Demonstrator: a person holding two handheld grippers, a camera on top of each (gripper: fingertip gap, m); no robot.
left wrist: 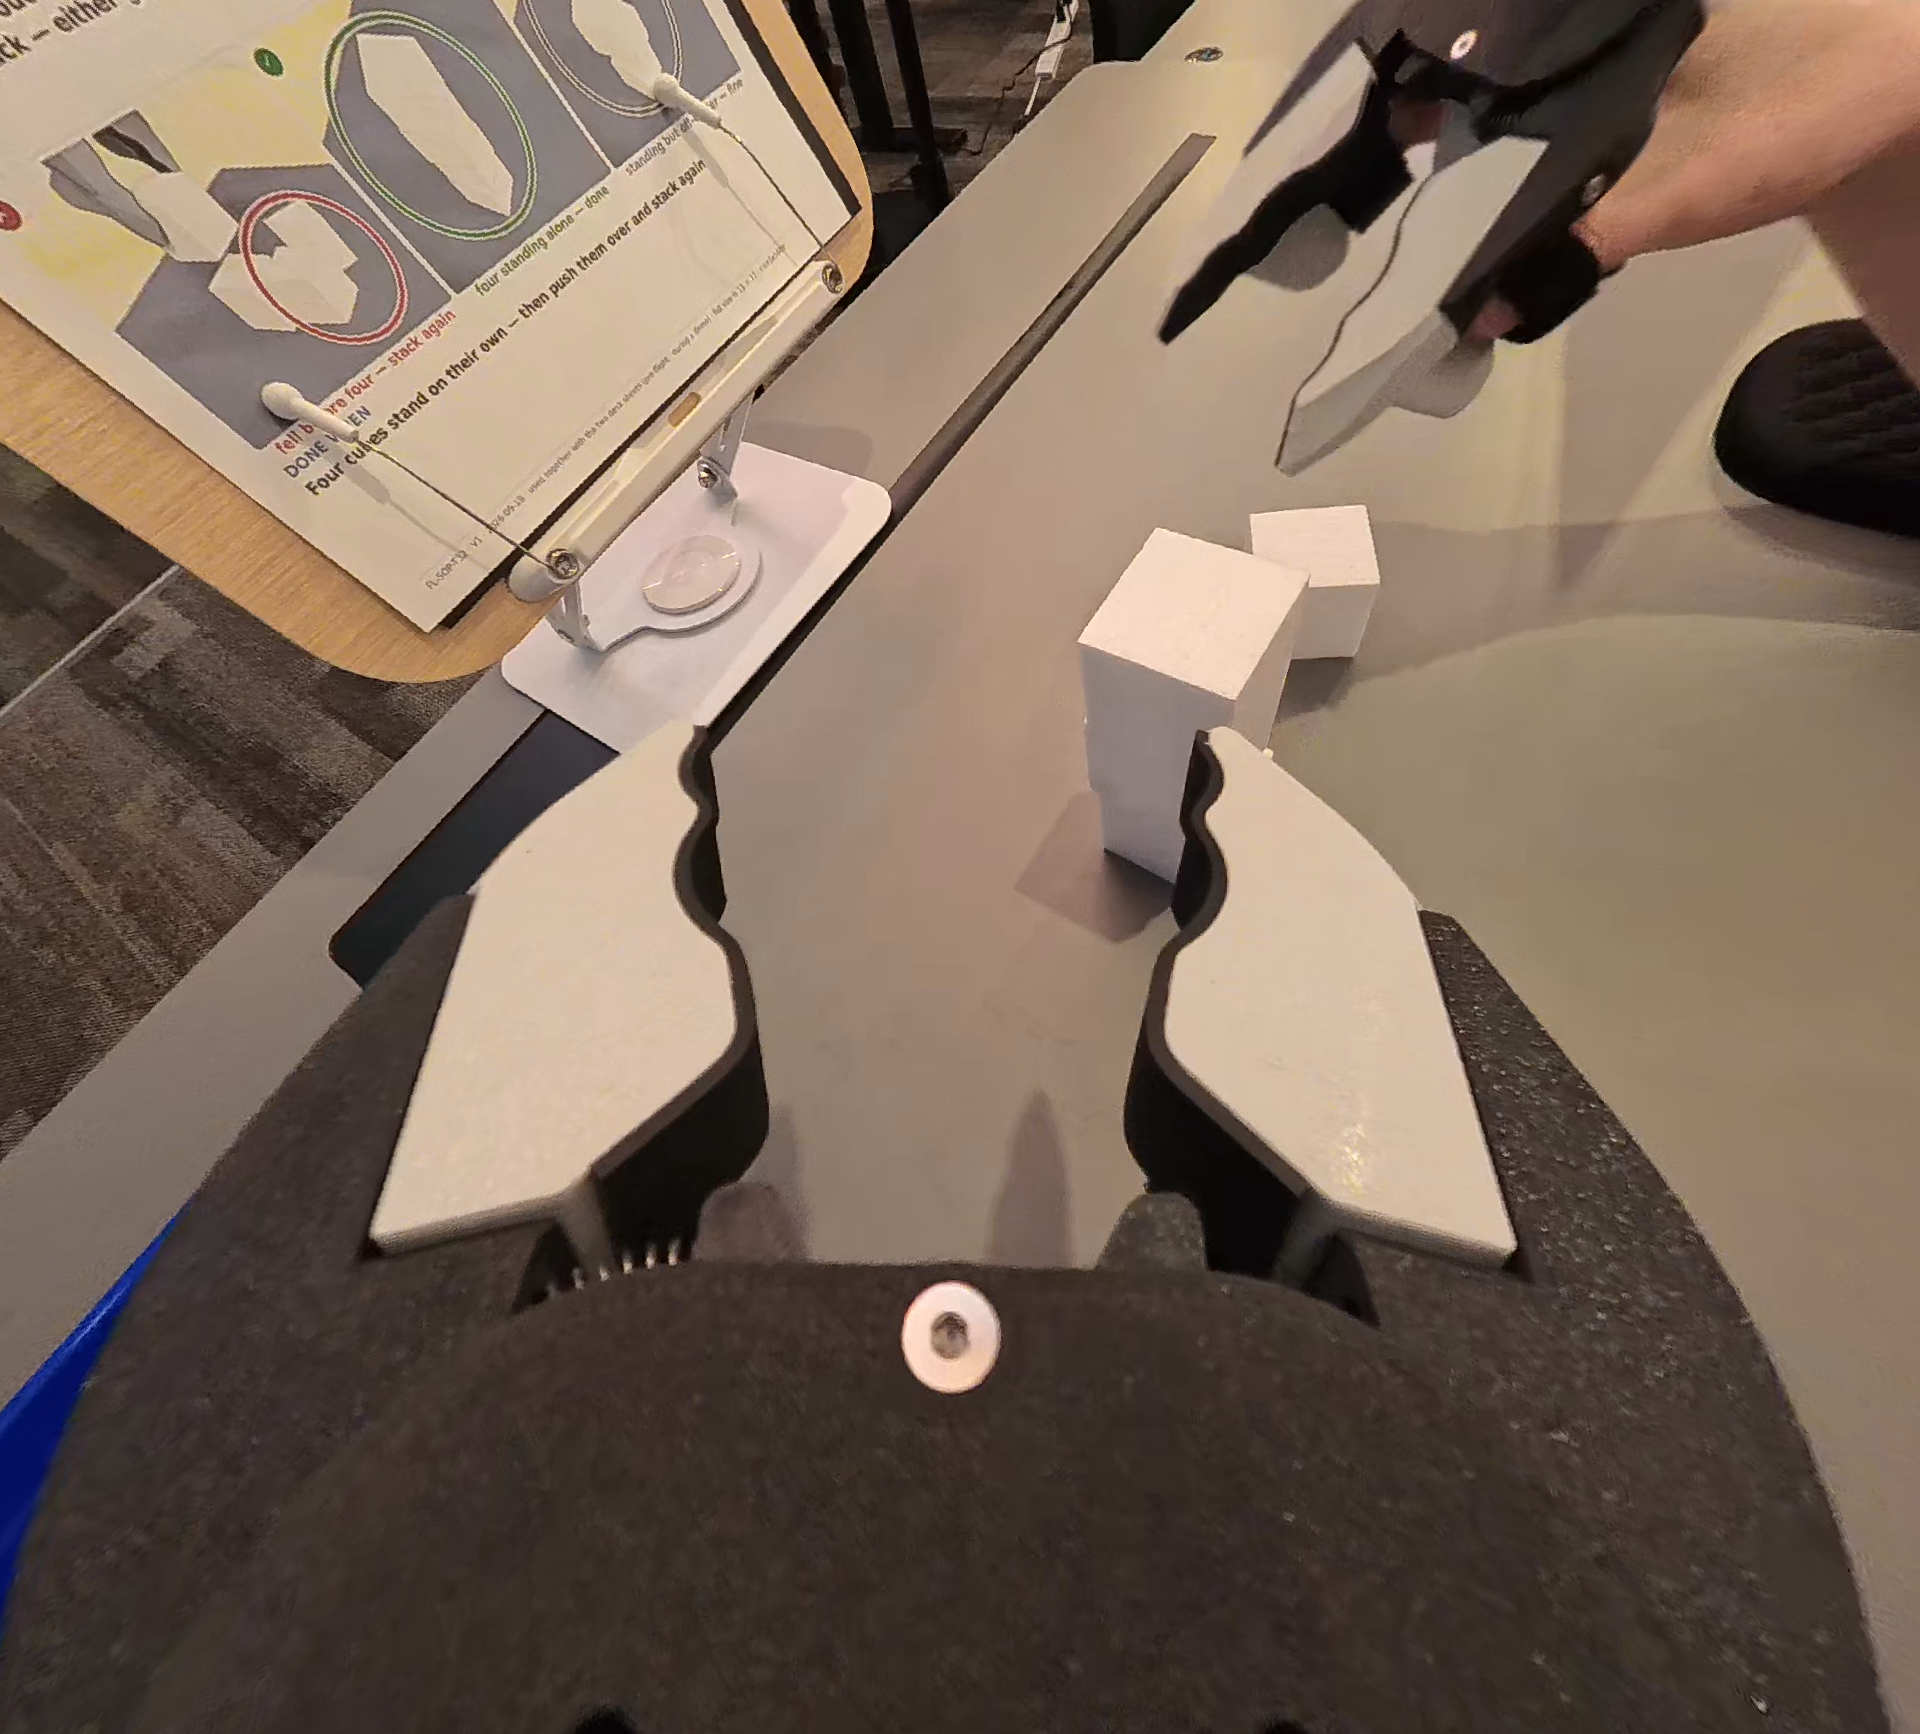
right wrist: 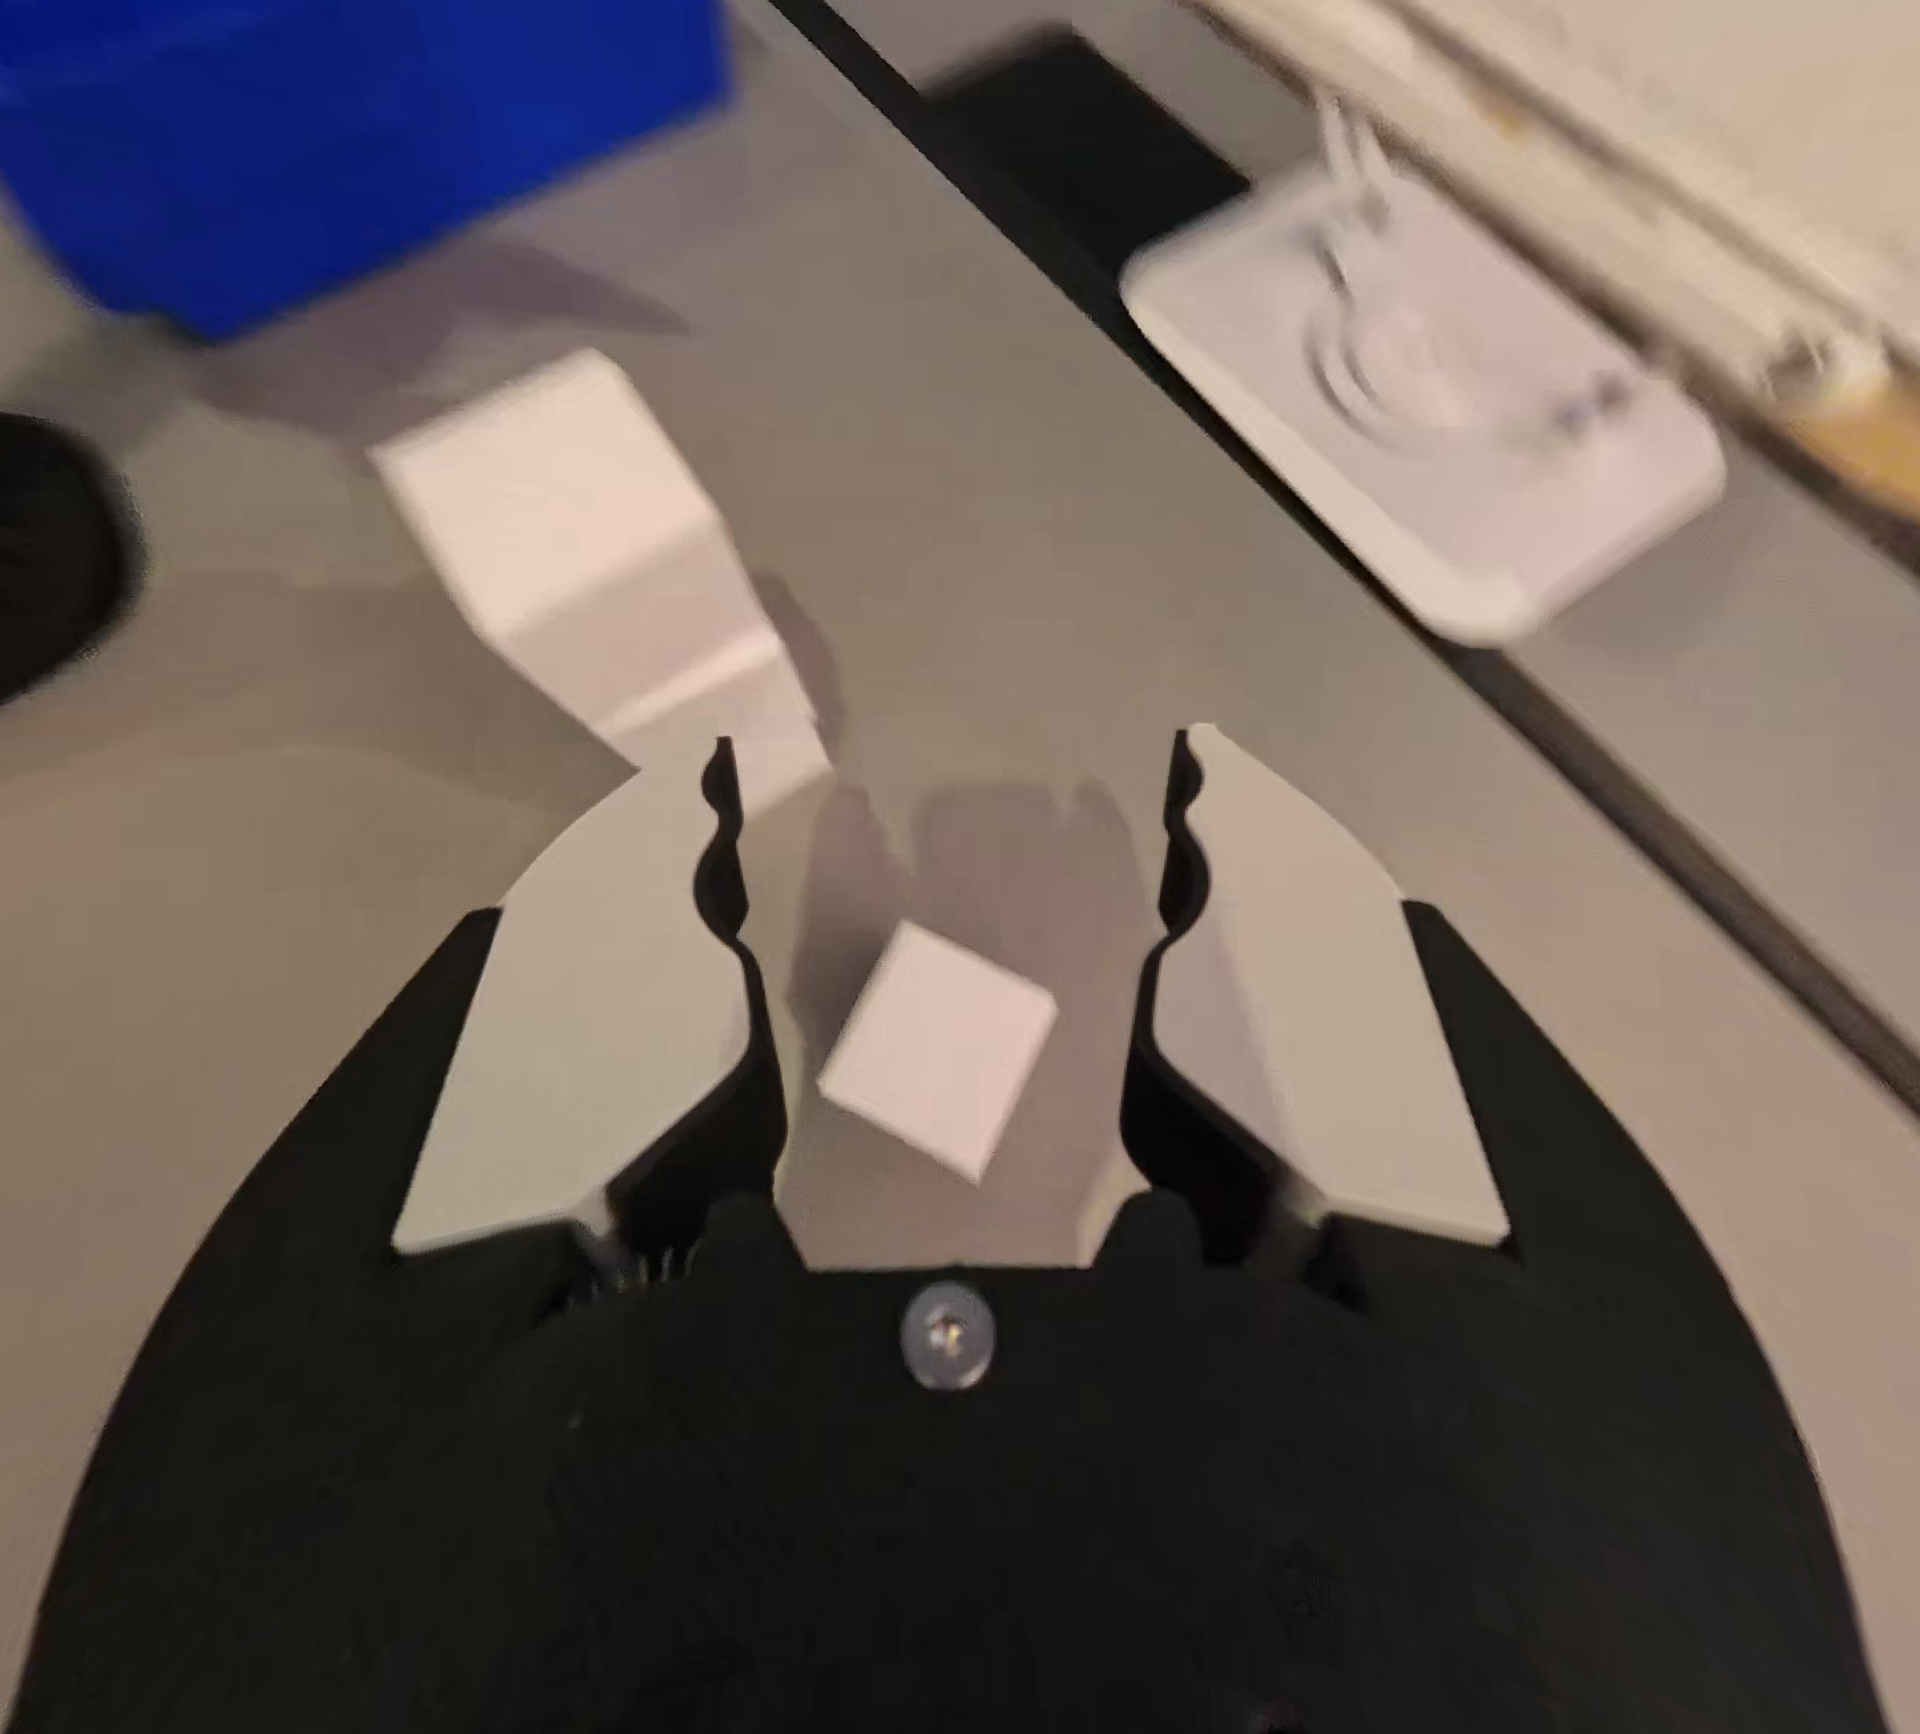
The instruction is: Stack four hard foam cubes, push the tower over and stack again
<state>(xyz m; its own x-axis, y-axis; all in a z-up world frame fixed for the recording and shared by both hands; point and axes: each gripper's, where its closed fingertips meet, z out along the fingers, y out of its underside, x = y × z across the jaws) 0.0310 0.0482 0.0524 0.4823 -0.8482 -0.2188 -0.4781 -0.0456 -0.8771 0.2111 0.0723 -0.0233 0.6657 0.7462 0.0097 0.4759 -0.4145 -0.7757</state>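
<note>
A stack of white foam cubes (left wrist: pixel 1184 676), at least two high, stands on the grey table (left wrist: pixel 914 957). A single white cube (left wrist: pixel 1314 572) sits just behind it. My left gripper (left wrist: pixel 956 749) is open and empty, low over the table, and its right fingertip overlaps the stack's base in view. My right gripper (left wrist: pixel 1231 385), held by a hand, is open and raised beyond the cubes. In the blurred right wrist view, the right gripper (right wrist: pixel 956 749) hangs open above the single cube (right wrist: pixel 935 1050). The stack (right wrist: pixel 582 562) is ahead to its left.
A wooden document stand with an instruction sheet (left wrist: pixel 416 178) sits on a white base (left wrist: pixel 707 583) at the table's far edge; the base also shows in the right wrist view (right wrist: pixel 1455 437). A blue bin (right wrist: pixel 364 43) stands beyond the stack. A black mesh object (left wrist: pixel 1818 427) lies at right. The stack (right wrist: pixel 582 562) is about 4 cm from my right fingertips and 12 cm from my left.
</note>
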